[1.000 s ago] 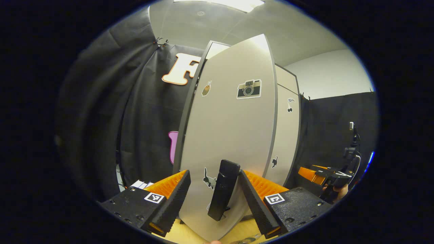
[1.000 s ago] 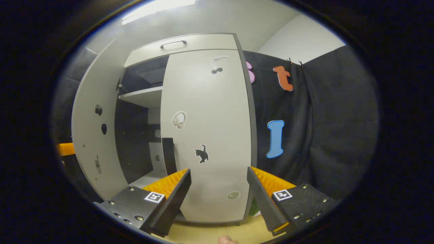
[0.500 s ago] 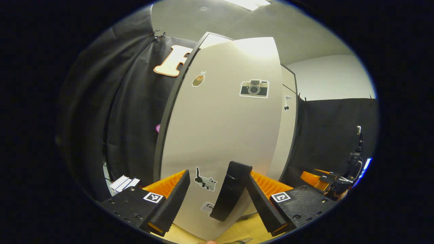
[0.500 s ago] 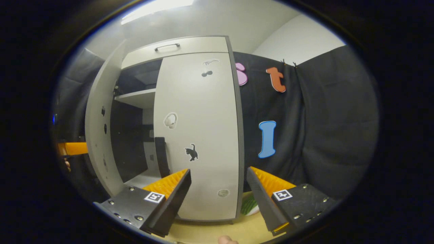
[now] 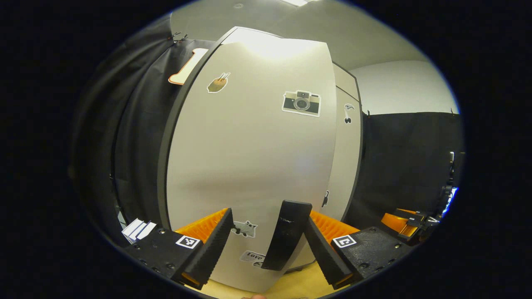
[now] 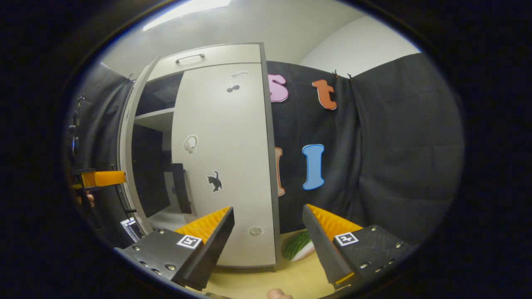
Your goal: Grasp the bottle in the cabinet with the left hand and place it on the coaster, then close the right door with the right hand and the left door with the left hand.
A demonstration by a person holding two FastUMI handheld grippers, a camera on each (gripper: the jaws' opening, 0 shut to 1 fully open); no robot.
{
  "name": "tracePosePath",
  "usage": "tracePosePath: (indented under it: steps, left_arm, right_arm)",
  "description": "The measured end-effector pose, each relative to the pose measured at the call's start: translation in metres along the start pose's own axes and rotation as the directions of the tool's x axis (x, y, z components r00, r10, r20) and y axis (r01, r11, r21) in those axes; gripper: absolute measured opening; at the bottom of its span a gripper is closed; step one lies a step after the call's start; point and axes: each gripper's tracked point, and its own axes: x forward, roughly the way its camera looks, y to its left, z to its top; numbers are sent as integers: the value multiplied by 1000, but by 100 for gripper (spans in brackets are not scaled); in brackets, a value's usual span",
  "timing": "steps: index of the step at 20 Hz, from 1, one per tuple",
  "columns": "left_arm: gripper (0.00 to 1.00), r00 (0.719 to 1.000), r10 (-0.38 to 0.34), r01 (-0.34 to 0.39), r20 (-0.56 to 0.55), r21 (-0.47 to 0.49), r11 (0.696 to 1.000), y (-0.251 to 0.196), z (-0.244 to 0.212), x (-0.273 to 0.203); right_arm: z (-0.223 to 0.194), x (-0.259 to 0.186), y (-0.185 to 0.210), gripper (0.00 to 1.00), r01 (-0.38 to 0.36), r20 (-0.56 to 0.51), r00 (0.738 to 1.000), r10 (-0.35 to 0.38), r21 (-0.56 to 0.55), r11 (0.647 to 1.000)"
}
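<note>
Left door (image 5: 249, 166): it stood just ahead of my left hand-held gripper (image 5: 266, 245), nearly shut, a dark gap at the cabinet (image 6: 195, 58) visible from the right gripper view.
Handle (image 5: 286, 241): black, upright, between my spread fingers, beside the right one; contact unclear.
Right door (image 6: 224, 166): shut flush.
Right hand-held gripper (image 6: 268, 245): open, empty, well back.
Surface (image 6: 257, 282): tan, below the doors.
Bottle: nowhere I could point to.
Advice: I judged a steady, flat push best.

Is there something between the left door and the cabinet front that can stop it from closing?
Nothing visible. In the right gripper view the left door stands ajar beside the closed right door, and the gap shows just a shelf set inside the cabinet.
</note>
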Motion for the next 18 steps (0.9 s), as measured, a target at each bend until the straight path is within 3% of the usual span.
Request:
tracePosePath:
  steps: [5,18]
  left_arm:
    - [100,1000,-19,19,3,-31,999,-5,-4,16]
    - [100,1000,16,-16,-10,79,997,-5,-12,59]
  right_arm:
    - [-1,7,-9,100,6,-2,1000,-6,0,1000]
    - [-2,41,-2,100,-40,-5,999,40,-17,999]
